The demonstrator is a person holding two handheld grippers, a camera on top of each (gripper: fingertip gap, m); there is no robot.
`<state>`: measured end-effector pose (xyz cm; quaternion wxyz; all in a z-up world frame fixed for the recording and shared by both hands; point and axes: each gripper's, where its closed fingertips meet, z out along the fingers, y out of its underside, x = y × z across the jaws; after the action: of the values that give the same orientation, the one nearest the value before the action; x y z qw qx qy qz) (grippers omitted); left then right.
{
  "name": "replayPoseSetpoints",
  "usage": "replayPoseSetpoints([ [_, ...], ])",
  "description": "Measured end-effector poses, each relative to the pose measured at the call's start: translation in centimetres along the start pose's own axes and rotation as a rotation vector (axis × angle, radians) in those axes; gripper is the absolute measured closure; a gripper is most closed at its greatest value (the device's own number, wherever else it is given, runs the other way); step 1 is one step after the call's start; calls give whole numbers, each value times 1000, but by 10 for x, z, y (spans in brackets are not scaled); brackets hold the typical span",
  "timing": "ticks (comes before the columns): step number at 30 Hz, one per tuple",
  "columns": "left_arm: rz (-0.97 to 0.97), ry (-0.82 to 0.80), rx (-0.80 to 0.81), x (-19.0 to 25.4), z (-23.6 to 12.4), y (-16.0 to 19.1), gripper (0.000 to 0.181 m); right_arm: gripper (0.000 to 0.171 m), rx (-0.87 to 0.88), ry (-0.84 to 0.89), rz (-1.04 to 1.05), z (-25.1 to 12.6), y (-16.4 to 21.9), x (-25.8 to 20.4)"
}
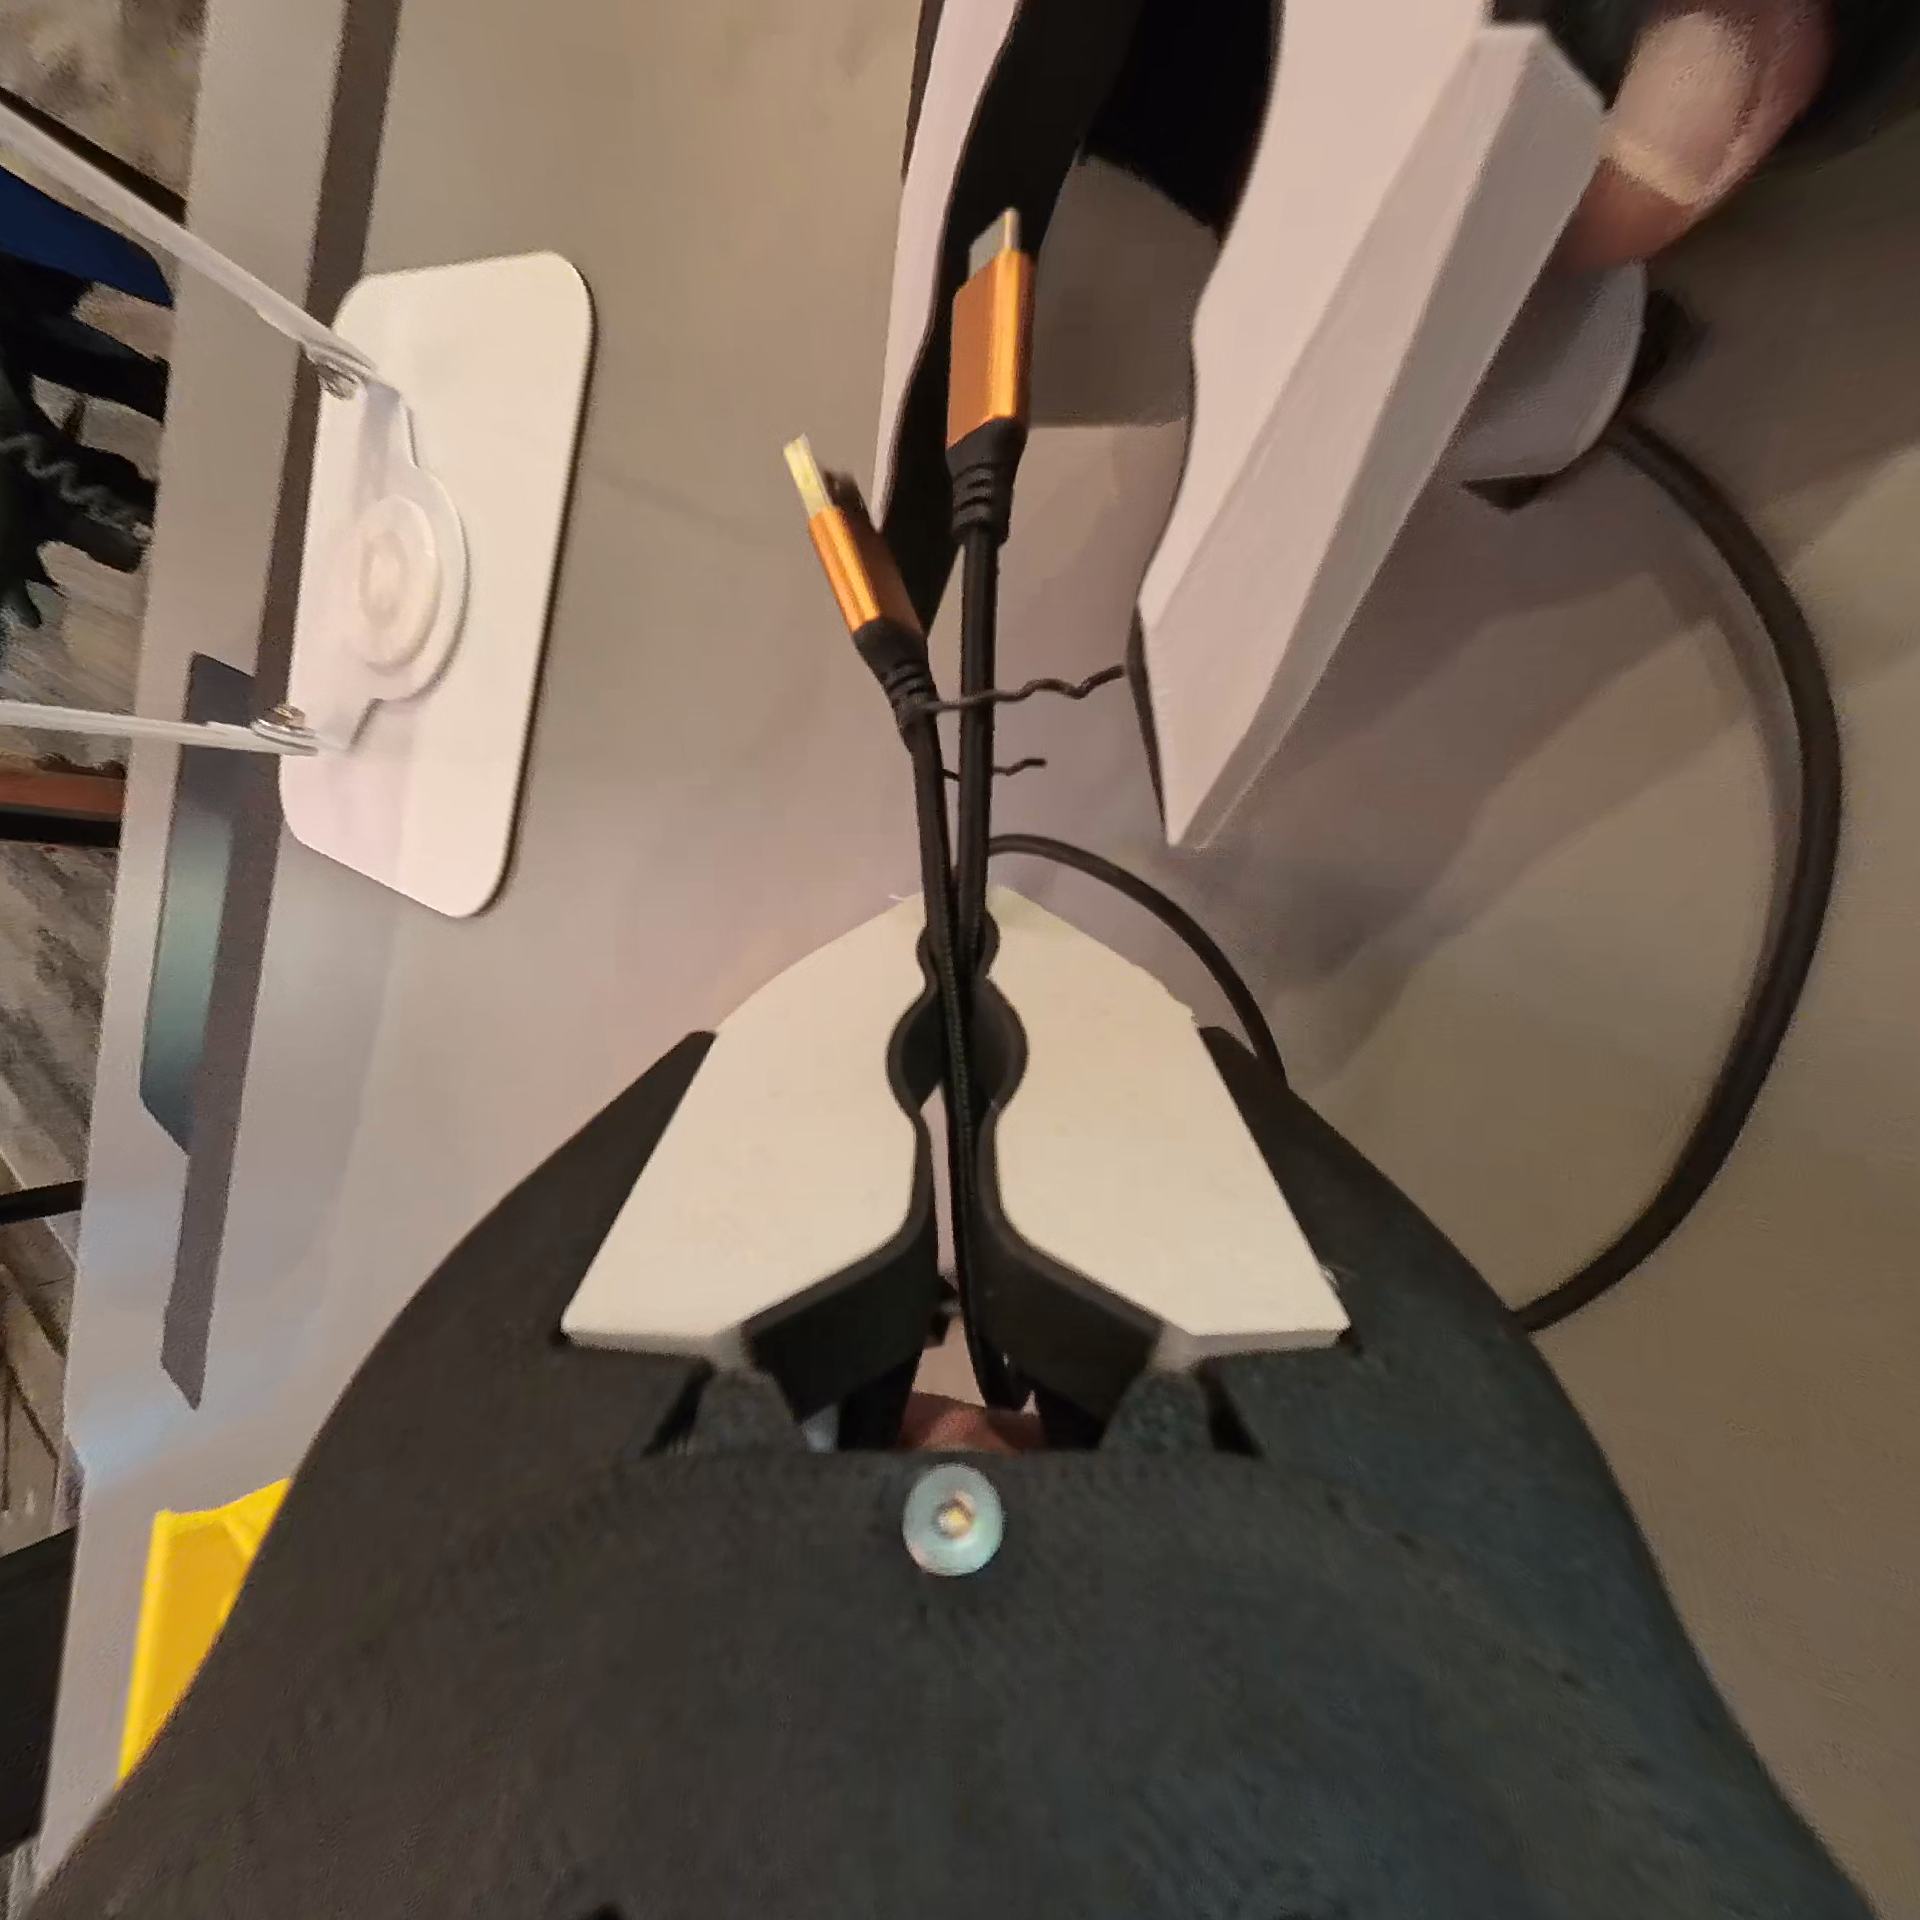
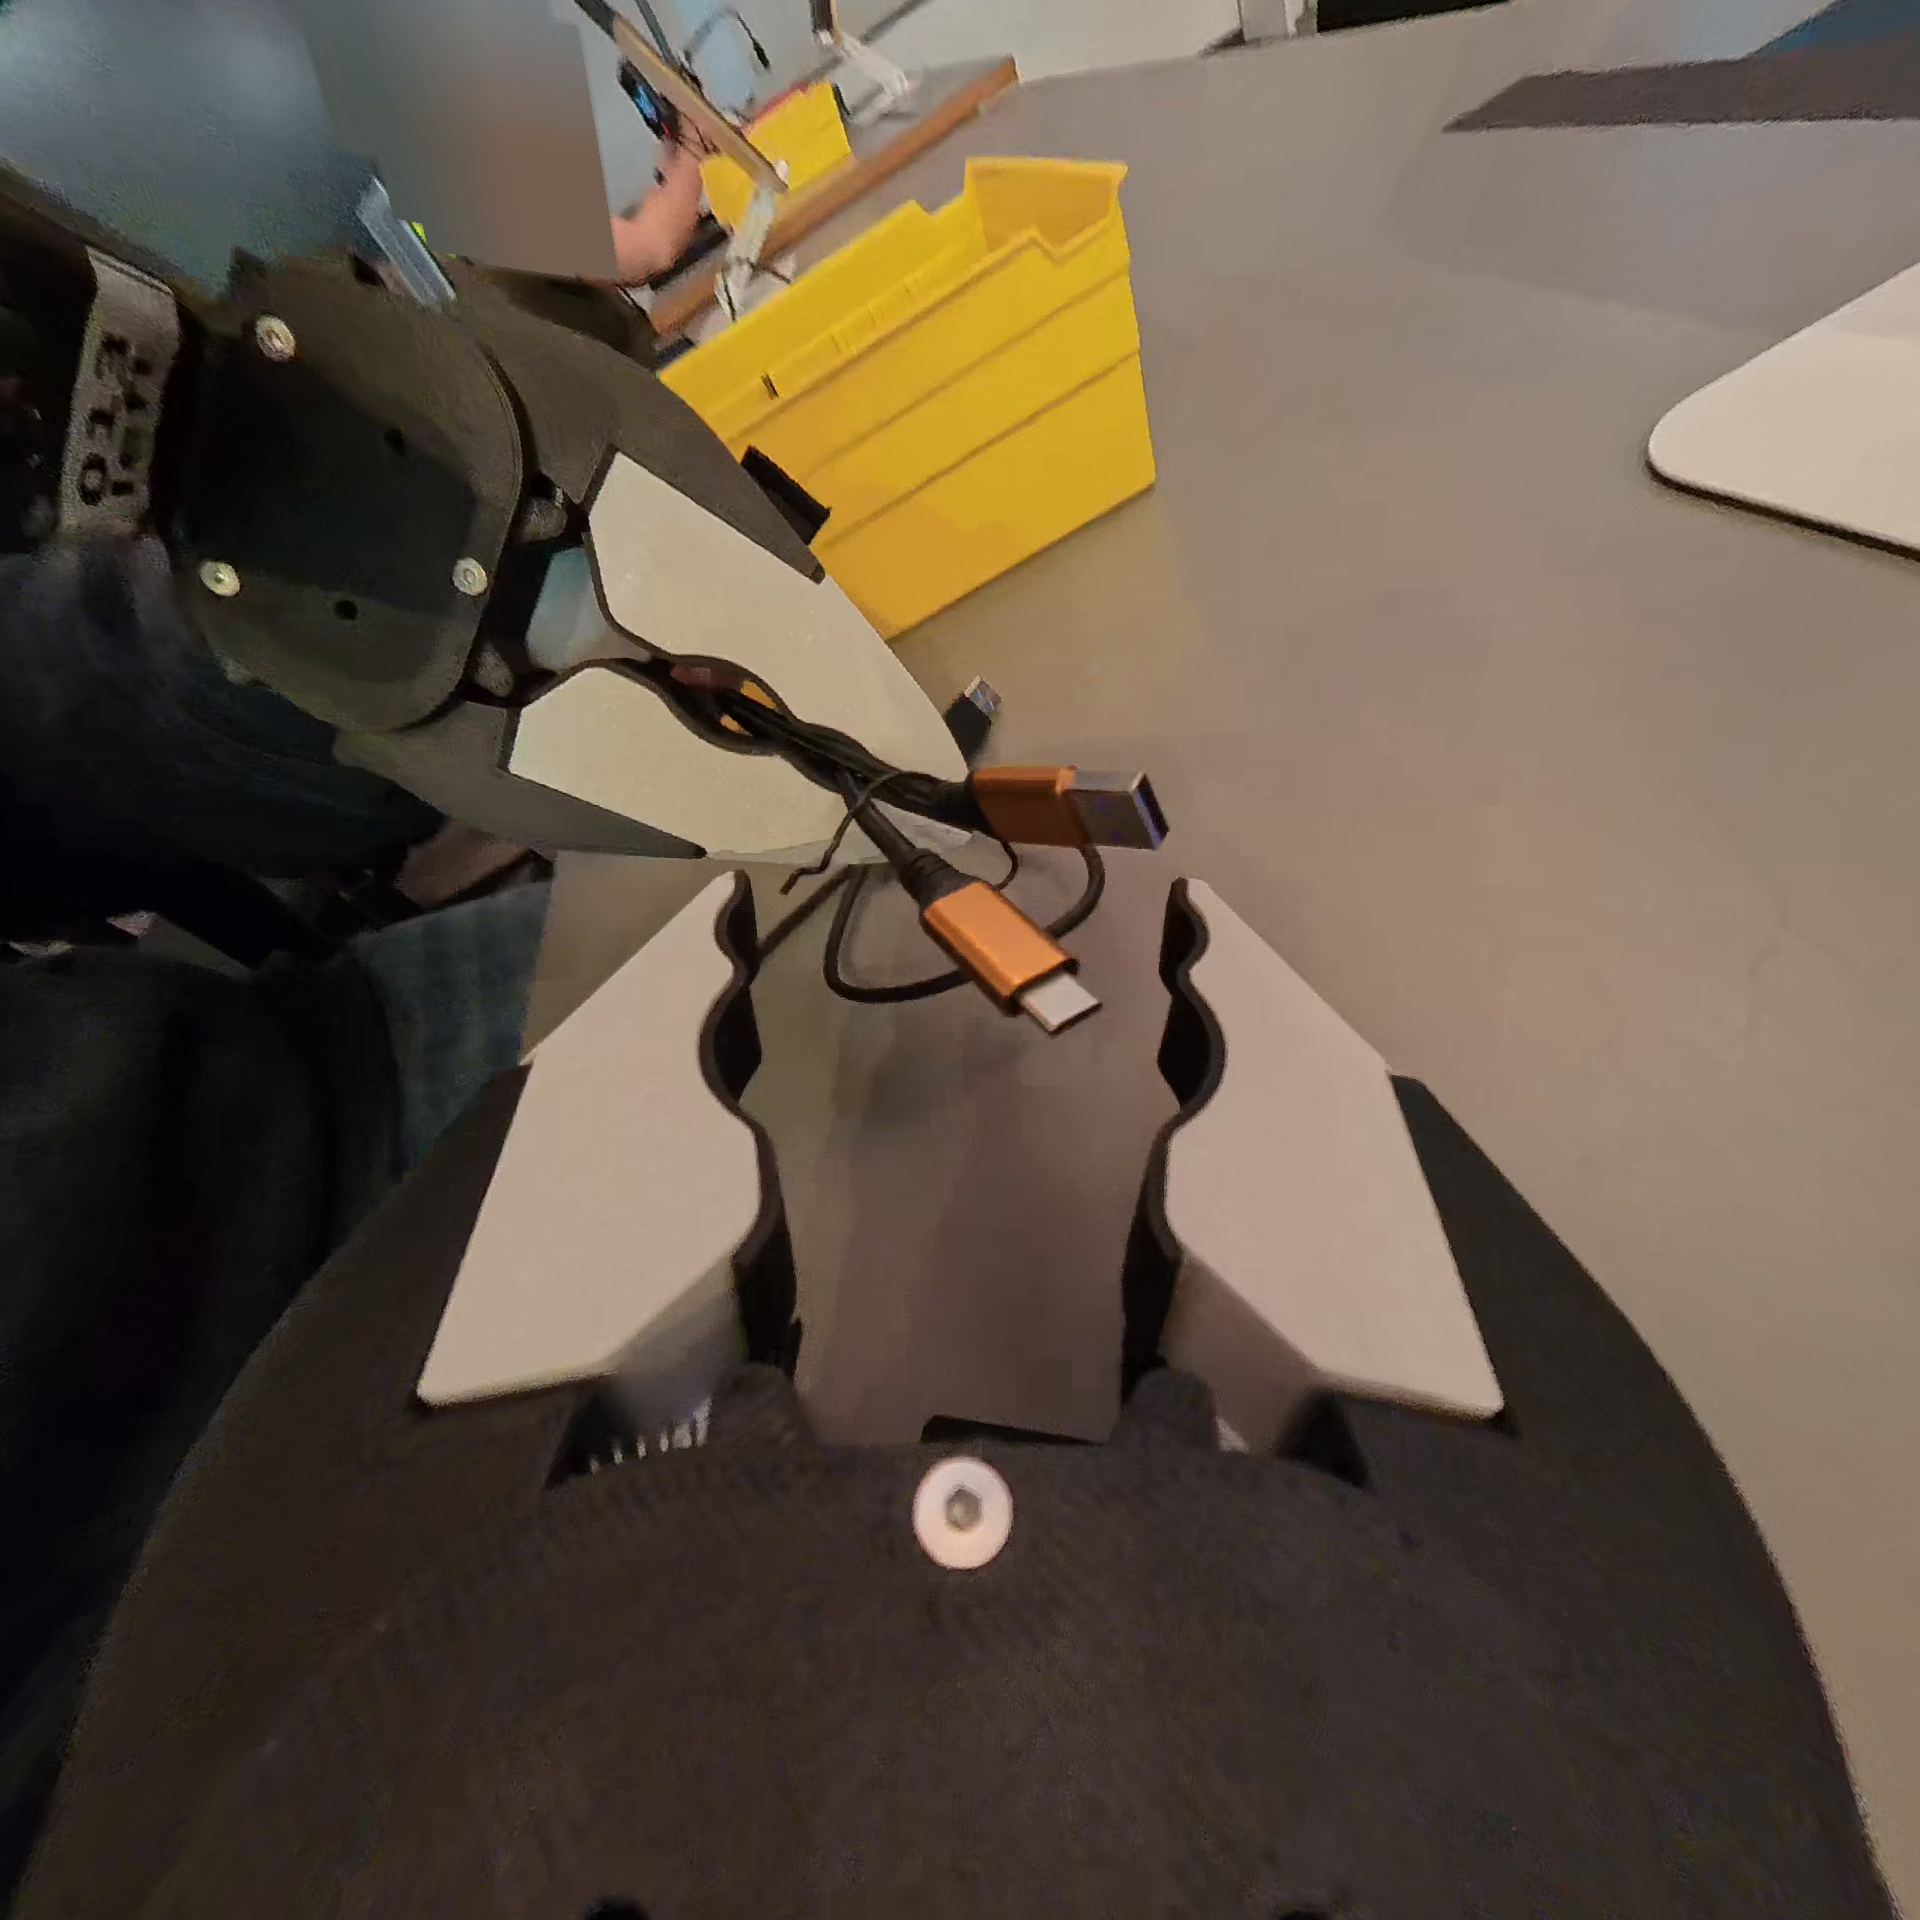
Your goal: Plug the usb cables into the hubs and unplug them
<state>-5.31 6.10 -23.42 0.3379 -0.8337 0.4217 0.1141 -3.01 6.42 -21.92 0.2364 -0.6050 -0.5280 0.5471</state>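
Observation:
My left gripper [image 1: 956,920] is shut on a black braided USB cable [image 1: 961,1039], bundled with a twist tie [image 1: 1029,691]. Two orange-sleeved plugs stick out past its tips: a longer one [image 1: 992,343] and a shorter one [image 1: 857,566]. In the right wrist view the left gripper [image 2: 894,821] comes in from the left, holding the USB-A plug [image 2: 1070,805] and the flat-tipped plug [image 2: 1003,951] above the grey table [image 2: 1455,831]. My right gripper [image 2: 956,904] is open and empty, with the plugs just ahead between its fingertips. Its white fingers [image 1: 1351,416] face the left wrist view. No hub is in view.
A yellow bin [image 2: 935,395] stands on the table behind the left gripper. A white flat stand base [image 1: 447,582] lies to one side and shows at the right edge [image 2: 1808,447]. A thin black cable [image 1: 1787,831] loops on the table, with a small black plug [image 2: 971,712]. Left and right tips are no more than a few centimetres apart.

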Motion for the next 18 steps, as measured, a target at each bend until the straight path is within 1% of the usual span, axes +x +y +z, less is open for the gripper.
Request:
replayPoseSetpoints([
  [1, 2, -7, 12, -1, -2, -3, 181, 94, 25, -19, 9, -2, -3, -1],
  [6, 40, -50, 53, -5, -11, -19, 181, 96, 97, -84, 19, -8, -14, -10],
  [12, 66, -104, 87, -9, -19, -33, 181, 107, 157, -152, 40, -15, -24, -20],
  [18, 87, -118, 95, -9, -22, -39, 181, 118, 211, -191, 24, -22, -32, -28],
])
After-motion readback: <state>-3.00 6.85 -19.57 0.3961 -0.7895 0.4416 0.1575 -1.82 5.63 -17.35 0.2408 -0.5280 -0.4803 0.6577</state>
